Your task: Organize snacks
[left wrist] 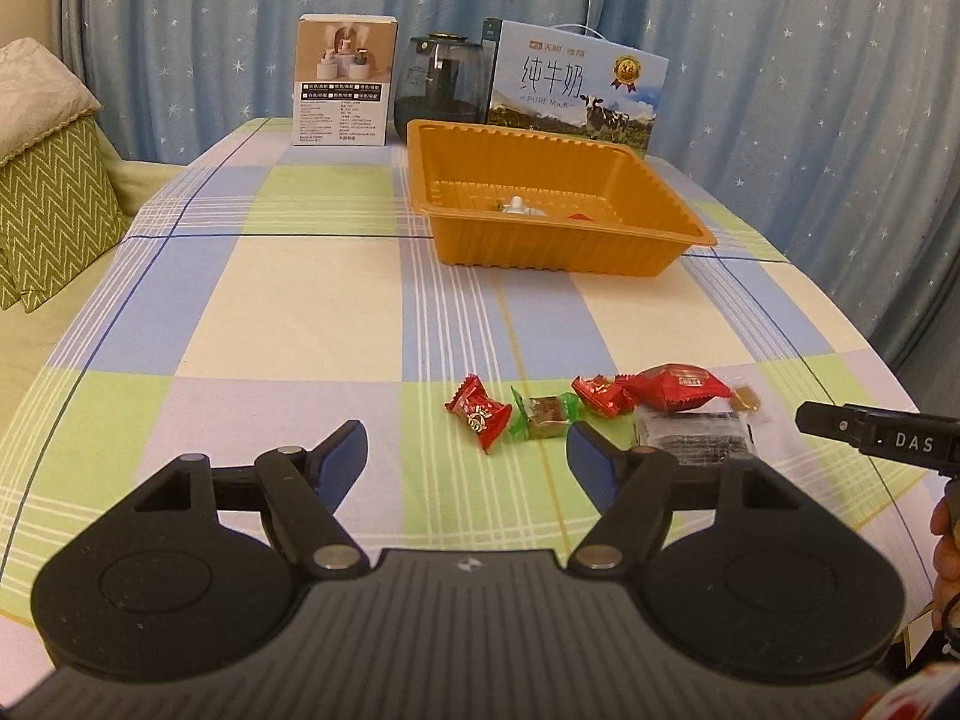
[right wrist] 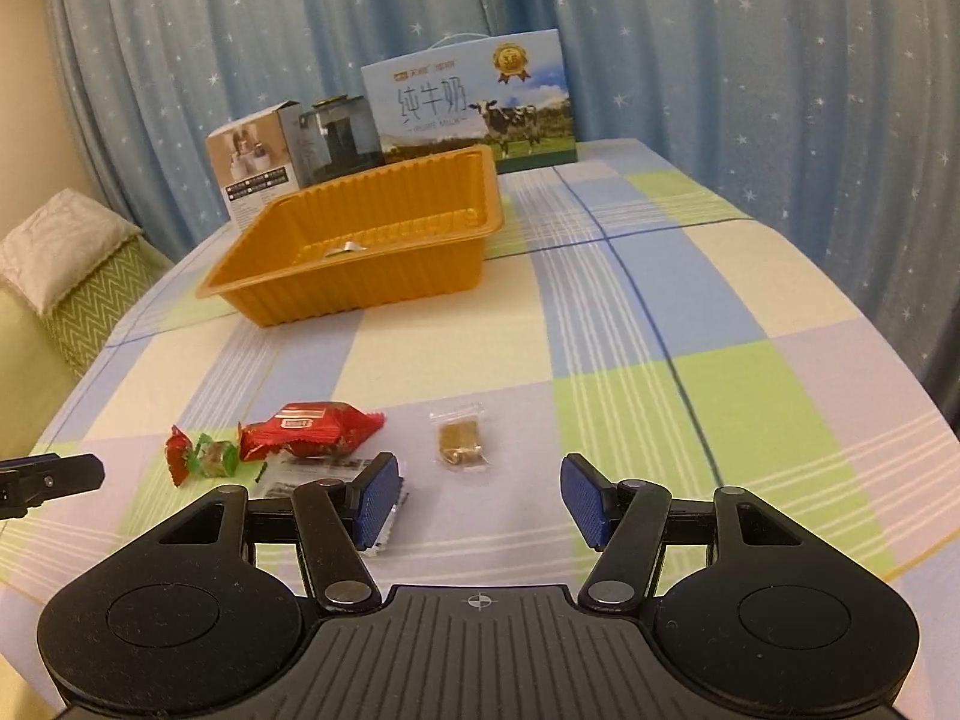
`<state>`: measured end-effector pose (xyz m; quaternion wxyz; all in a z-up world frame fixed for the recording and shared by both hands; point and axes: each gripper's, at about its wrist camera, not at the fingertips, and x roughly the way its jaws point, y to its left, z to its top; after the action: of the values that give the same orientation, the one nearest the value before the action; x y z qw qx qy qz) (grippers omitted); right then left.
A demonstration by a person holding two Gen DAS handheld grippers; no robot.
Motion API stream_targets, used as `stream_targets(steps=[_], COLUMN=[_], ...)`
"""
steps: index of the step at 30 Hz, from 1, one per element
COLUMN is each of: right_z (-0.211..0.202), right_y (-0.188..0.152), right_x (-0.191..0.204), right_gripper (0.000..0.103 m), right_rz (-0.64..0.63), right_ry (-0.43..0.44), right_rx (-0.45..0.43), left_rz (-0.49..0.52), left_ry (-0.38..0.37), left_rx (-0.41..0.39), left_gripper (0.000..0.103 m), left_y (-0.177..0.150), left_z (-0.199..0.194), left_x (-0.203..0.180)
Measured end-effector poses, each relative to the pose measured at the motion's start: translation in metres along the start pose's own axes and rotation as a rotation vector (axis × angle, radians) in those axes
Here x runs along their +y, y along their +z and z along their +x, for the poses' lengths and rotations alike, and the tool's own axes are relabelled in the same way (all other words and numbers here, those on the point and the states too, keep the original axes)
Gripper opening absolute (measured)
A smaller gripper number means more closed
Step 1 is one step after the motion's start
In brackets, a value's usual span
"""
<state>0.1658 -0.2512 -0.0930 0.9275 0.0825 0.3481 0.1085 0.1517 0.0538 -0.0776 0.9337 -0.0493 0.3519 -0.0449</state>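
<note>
Behind our orange tray (left wrist: 558, 240) stand a milk carton (left wrist: 576, 84), jar (left wrist: 441, 81) and small box (left wrist: 345, 81). Before the tray lie wrapped snacks (left wrist: 678, 387). Our left gripper (left wrist: 465, 450) and right gripper (right wrist: 480, 498) gape half-wide, holding nothing.

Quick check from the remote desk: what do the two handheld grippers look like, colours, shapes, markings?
Both match: the left gripper and right gripper are matte black with a ribbed centre body, two round side discs, silver pivot pins and linkage arms ending in blue textured pads. A small crosshair mark sits on each body. In the left wrist view, the right gripper's side reads "DAS" in white.
</note>
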Motion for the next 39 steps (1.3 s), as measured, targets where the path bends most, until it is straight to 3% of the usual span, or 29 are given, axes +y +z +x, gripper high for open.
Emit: stream_targets(steps=[14, 17, 23, 29, 39], right_z=[0.035, 0.045, 0.06, 0.073, 0.062], right_y=[0.011, 0.013, 0.014, 0.011, 0.014], right_x=[-0.001, 0.002, 0.007, 0.018, 0.014], right_gripper=[0.059, 0.048, 0.04, 0.024, 0.022], right_rz=[-0.043, -0.063, -0.094, -0.162, -0.12], right_ry=[-0.014, -0.012, -0.024, -0.049, -0.064], right_rx=[0.023, 0.039, 0.056, 0.075, 0.054], left_rz=[0.018, 0.023, 0.009, 0.002, -0.002], left_ry=[0.029, 0.029, 0.029, 0.022, 0.018], left_rx=[0.025, 0.026, 0.032, 0.046, 0.05], left_gripper=[0.07, 0.069, 0.068, 0.062, 0.056], left_y=[0.002, 0.004, 0.006, 0.006, 0.007], left_z=[0.031, 0.035, 0.042, 0.047, 0.054], left_x=[0.002, 0.002, 0.005, 0.005, 0.003])
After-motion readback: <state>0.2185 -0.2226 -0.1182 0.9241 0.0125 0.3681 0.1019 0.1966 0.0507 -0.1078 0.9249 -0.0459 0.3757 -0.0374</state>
